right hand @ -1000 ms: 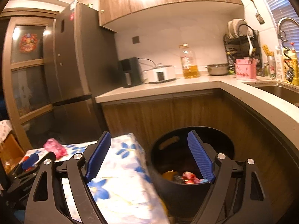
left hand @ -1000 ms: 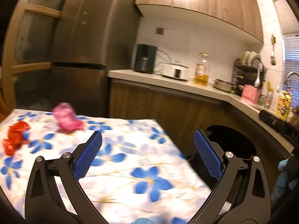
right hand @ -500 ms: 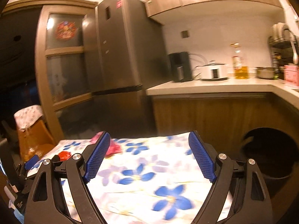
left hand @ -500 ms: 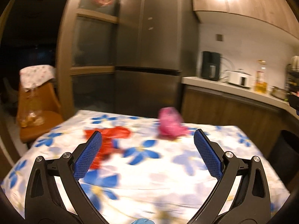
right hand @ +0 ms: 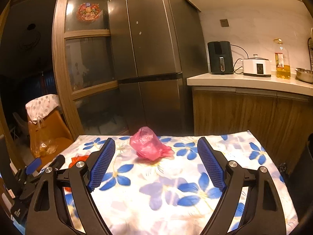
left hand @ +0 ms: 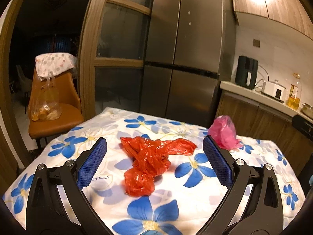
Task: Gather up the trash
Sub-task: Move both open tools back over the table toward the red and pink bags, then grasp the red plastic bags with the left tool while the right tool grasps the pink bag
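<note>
Trash on floral tablecloth (left hand: 195,201): crumpled red plastic bag (left hand: 150,162) lying framed between wide-spread empty fingers of left gripper (left hand: 154,160), pink plastic bag (right hand: 149,145) farther back, ahead of right gripper (right hand: 155,161), likewise wide and empty.

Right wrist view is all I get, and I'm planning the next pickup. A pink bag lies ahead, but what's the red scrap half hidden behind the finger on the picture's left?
Observer: A crumpled red plastic bag, seen whole from the left wrist, lying on the flowered tablecloth.
Operator: Is the left gripper holding it?
Observer: No. The left gripper is open, and the bag shows between its fingers, untouched.
Operator: Does it touch the pink one?
Observer: No. The pink bag lies apart, further back and to the right.
</note>
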